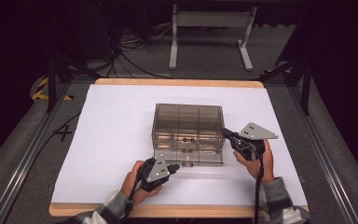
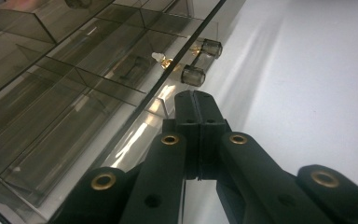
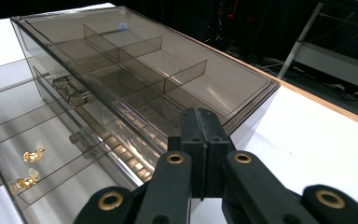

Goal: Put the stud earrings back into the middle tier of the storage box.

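Note:
A smoky clear drawer cabinet [image 1: 189, 122] stands mid-table, and its lowest drawer [image 1: 189, 157] is pulled out toward the person. Two small gold pieces [image 3: 31, 156] lie in that drawer. My left gripper [image 1: 176, 166] rests at the drawer's front left corner, jaws shut with nothing between them. In the left gripper view its tips [image 2: 194, 95] sit just short of two round drawer knobs [image 2: 195, 74]. My right gripper [image 1: 224, 132] hovers at the cabinet's right side, also shut with nothing held. In the right gripper view its tips [image 3: 199, 114] lie close over the cabinet's top corner [image 3: 242, 93].
A white sheet [image 1: 112, 140] covers the table, with a wooden edge [image 1: 177, 82] showing at the back and front. Metal rails [image 1: 23, 158] run along both sides. Beyond the table stand a grey metal frame [image 1: 209, 32] and floor cables [image 1: 130, 51].

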A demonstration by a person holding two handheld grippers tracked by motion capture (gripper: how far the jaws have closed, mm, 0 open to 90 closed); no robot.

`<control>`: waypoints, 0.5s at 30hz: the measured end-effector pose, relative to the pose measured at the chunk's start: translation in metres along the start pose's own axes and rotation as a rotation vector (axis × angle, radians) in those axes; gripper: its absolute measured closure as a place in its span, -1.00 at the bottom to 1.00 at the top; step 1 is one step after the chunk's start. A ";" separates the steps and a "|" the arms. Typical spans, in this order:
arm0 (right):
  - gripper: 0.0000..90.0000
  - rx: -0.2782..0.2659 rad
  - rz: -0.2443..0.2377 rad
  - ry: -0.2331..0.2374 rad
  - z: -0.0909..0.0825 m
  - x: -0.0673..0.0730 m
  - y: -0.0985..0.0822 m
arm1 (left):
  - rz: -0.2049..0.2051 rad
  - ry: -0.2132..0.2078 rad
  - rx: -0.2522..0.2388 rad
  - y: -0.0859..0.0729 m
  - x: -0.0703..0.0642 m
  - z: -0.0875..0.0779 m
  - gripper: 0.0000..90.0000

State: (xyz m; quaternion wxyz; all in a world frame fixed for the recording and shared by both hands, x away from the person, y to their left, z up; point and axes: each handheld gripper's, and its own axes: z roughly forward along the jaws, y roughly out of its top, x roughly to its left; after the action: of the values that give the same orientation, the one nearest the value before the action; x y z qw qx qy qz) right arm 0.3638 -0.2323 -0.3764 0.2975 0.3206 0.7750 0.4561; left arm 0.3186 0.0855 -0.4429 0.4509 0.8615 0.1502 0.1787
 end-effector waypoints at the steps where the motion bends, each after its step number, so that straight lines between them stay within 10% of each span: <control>1: 1.00 0.000 0.001 0.000 0.000 0.000 0.000 | -0.002 0.005 0.000 0.000 0.000 0.001 1.00; 15: 1.00 -0.002 -0.004 -0.001 -0.001 0.001 0.000 | -0.010 0.007 -0.001 0.000 -0.001 0.005 1.00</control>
State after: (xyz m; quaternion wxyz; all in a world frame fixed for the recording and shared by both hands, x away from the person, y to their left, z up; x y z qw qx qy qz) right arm 0.3622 -0.2320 -0.3766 0.2992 0.3191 0.7749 0.4563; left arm 0.3204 0.0817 -0.4460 0.4516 0.8600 0.1560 0.1794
